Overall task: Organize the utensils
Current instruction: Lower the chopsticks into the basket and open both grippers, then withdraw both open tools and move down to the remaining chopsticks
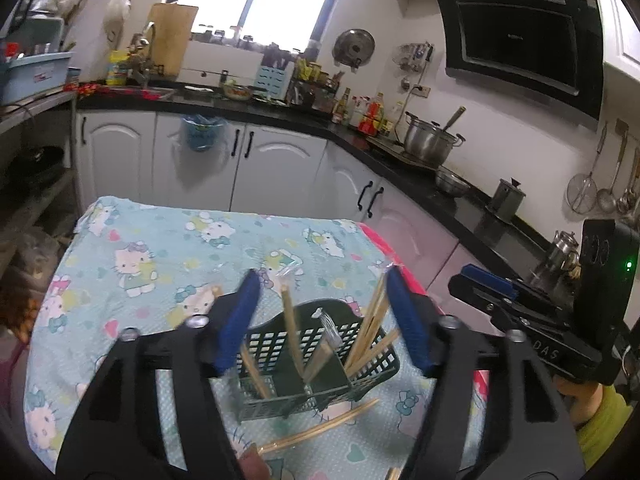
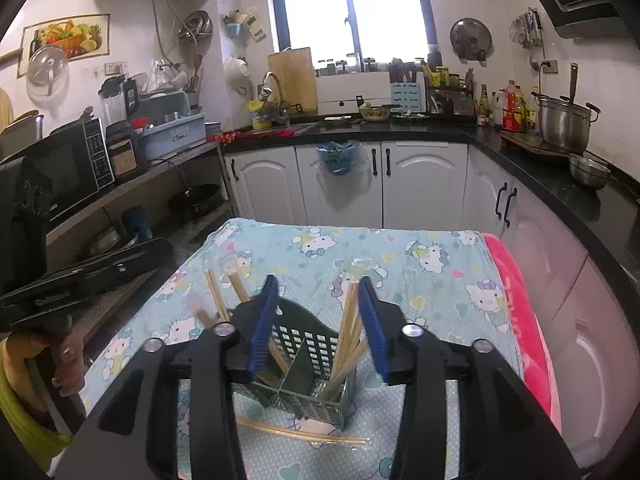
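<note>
Both our claws stand open, left gripper (image 1: 320, 304) and right gripper (image 2: 320, 312), holding nothing. Loose chopsticks (image 2: 300, 434) lie flat, sideways, just before the green basket (image 2: 304, 360), below both claws.

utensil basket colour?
Dark green basket; clearest in the left wrist view.

Readable marks

We read only the raised letters "DAS" on the black body of the right claw (image 1: 486, 280) in the left wrist view (more letters may be cut off); the range hood's logo and the jar and bottle labels are too small to read.
</note>
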`<state>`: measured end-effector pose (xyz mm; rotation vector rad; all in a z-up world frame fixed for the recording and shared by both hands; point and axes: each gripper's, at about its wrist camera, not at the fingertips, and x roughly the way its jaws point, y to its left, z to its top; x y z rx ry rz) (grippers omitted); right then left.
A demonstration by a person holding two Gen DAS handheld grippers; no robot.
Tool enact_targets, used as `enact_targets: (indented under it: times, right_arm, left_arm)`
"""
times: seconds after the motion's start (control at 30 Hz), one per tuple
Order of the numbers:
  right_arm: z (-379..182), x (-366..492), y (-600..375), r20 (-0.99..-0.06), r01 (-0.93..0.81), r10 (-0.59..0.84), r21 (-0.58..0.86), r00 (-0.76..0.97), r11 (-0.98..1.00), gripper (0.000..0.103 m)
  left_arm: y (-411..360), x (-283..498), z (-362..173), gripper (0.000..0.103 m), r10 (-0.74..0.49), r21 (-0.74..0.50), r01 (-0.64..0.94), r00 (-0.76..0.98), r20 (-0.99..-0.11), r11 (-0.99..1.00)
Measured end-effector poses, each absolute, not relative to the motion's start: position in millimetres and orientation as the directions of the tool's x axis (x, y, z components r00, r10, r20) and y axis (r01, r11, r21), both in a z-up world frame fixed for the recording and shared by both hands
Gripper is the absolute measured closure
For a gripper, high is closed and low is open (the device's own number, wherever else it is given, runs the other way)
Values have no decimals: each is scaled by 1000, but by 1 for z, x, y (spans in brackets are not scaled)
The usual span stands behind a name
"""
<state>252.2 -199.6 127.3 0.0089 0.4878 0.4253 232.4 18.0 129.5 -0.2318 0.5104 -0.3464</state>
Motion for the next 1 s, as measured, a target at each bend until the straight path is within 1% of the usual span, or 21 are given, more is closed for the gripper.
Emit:
enact_targets:
  times: [0.03,0.1,0.13,0.17,0.2,0.3,0.37,0.5,0.63,1.0]
  right_arm:
    - [127,250,-200,-451,-392,396,107,800,914,56]
    - [127,245,-201,-445,-387,390,102,807,917,53]
    - [127,242,-201,-440,-386,389,101,809,917,50]
    - [128,240,-201,-437,-386,388,100,811,917,46]
    - [128,237,-202,-433,-385,386,96,814,918,45]
    - [129,229,-199,-428,-381,373,70,823,922,42]
    - [130,224,-198,-421,-379,365,54,830,924,38]
    - [130,214,-197,-414,-381,362,37,836,924,35]
    - [130,204,-199,-403,-383,362,30,841,923,30]
    - [132,183,-199,-389,-403,386,42,837,914,24]
  left_arm:
    - [22,229,130,34,-377,-308,260,821,-428,915]
    - [25,223,131,23,-366,-307,249,829,-423,919]
    - [26,220,132,20,-363,-305,247,832,-420,920]
    - [28,217,133,15,-363,-304,249,836,-411,919]
    - [30,213,134,11,-360,-302,249,841,-404,920]
    - [33,204,137,11,-348,-298,241,853,-390,924]
    - [36,200,136,11,-345,-299,236,854,-390,924]
    - [38,191,135,11,-355,-307,243,851,-388,920]
    - [42,181,133,11,-360,-315,246,850,-384,917]
    - [49,160,129,11,-364,-334,240,849,-384,912]
